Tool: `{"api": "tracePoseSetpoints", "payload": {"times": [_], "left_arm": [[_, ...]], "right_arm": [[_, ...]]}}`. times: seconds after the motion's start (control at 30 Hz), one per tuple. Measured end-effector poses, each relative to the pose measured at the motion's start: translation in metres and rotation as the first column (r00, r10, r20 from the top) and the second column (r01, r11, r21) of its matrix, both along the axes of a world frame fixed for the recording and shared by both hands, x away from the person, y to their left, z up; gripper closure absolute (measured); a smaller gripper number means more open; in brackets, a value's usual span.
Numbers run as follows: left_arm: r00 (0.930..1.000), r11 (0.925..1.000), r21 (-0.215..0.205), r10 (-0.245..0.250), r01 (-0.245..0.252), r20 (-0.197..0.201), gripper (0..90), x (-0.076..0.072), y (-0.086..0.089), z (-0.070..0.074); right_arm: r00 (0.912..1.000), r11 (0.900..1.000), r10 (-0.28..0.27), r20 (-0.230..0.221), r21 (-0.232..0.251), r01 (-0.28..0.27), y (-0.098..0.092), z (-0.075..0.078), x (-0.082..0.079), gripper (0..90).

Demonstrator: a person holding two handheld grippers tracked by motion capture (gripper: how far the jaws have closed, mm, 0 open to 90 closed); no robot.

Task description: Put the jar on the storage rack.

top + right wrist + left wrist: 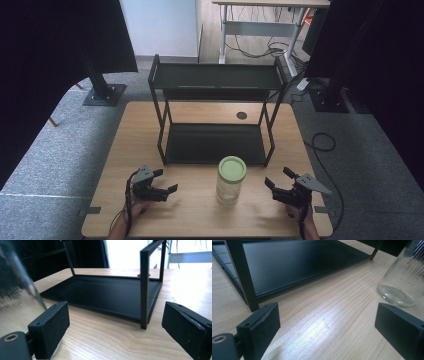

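Note:
A clear glass jar (230,182) with a pale green lid stands upright on the wooden table (200,220), just in front of the black two-tier shelf rack (216,117). My left gripper (166,181) rests open to the jar's left, nothing between its jaws. My right gripper (278,178) sits open to the jar's right, also holding nothing. In the left gripper view the jar's base (402,287) stands ahead at the right, beyond the open gripper (327,322). The right gripper view has the jar's wall (17,297) blurred at its left edge, beside the open gripper (115,325).
The rack's lower shelf (215,143) and upper shelf (216,77) carry nothing. A small dark round hole (242,115) marks the table behind the rack. Black stands and cables are on the grey carpet around the table; another desk stands at the back.

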State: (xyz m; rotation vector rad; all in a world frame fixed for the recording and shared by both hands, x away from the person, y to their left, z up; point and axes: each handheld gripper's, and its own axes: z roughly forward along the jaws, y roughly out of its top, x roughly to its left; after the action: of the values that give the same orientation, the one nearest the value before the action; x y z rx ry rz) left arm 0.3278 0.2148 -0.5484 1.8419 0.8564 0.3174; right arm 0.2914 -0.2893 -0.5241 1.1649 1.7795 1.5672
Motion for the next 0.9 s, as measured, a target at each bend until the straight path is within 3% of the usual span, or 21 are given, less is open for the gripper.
{"api": "tracePoseSetpoints", "payload": {"times": [0.47,0.9], "left_arm": [[1.0000,1.0000,-0.001,-0.001,0.001,-0.001,5.9,0.000,0.000,0.000],[1.0000,1.0000,0.001,-0.005,0.005,-0.003,5.9,0.000,0.000,0.000]], "right_arm": [[0.9960,0.996,0.088,0.016,-0.022,-0.087,0.012,0.008,-0.009,7.0],[0.9799,0.979,0.199,0.019,-0.048,-0.197,0.025,0.015,-0.018,7.6]]}}
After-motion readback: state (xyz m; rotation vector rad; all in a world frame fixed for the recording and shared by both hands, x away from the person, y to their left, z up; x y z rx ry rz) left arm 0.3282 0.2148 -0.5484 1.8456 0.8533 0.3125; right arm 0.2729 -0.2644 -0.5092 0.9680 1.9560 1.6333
